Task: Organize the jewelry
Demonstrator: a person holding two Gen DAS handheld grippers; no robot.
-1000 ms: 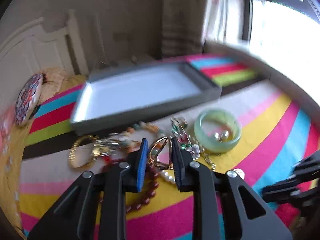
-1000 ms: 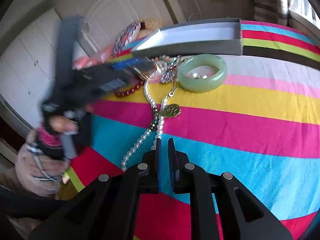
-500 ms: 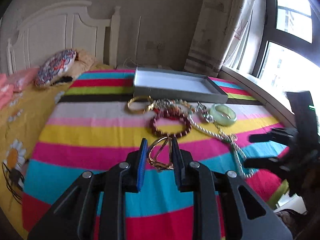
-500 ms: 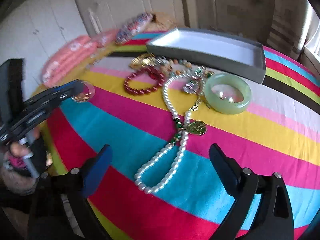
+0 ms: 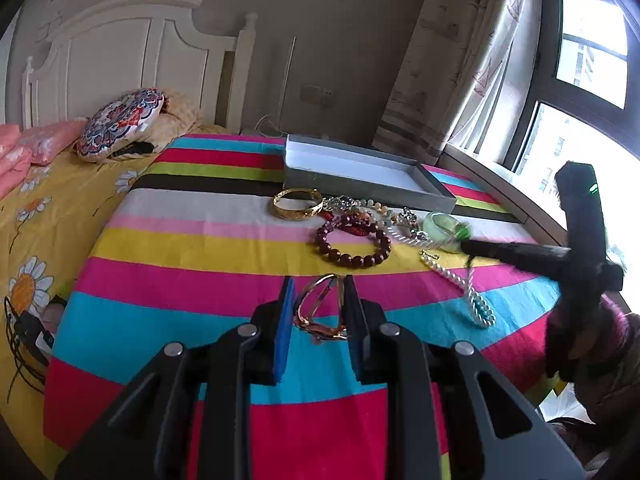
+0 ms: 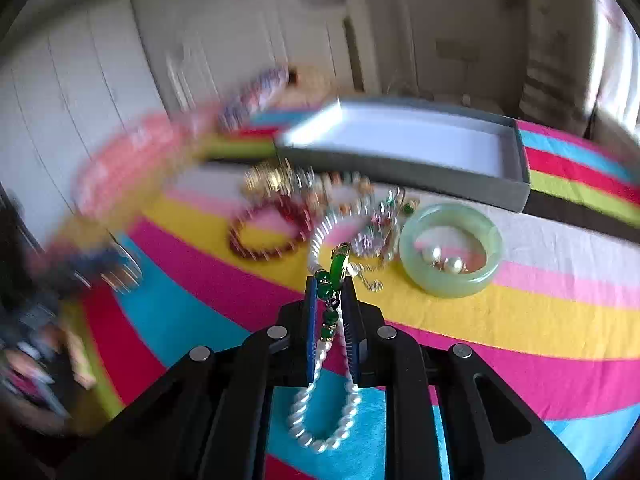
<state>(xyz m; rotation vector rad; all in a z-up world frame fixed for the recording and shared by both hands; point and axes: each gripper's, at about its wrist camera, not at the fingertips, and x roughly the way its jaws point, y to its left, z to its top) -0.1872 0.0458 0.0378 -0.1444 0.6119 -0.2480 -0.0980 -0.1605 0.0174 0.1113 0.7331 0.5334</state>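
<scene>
My left gripper (image 5: 318, 300) is shut on a thin rose-gold bangle (image 5: 320, 312), held above the striped bedspread (image 5: 180, 248). My right gripper (image 6: 330, 292) is shut on a pearl necklace (image 6: 320, 420) at its green beads; the loop hangs below the fingers. The right gripper also shows in the left wrist view (image 5: 472, 246), beside the jade bangle (image 5: 446, 226). A grey tray (image 5: 436, 196) with a white floor lies at the back. A gold bangle (image 5: 298, 204) and a dark red bead bracelet (image 5: 352, 246) lie before it.
A jade bangle (image 6: 452, 248) with two pearl earrings (image 6: 442, 260) inside lies right of my right gripper. A patterned round cushion (image 5: 120, 124) and pink pillows (image 5: 16, 156) lie at the headboard. A window (image 5: 580, 80) is on the right.
My right gripper was open half a second ago; it has moved forward and shut on the pearl necklace. My left gripper still holds the thin bangle, nearly still.
</scene>
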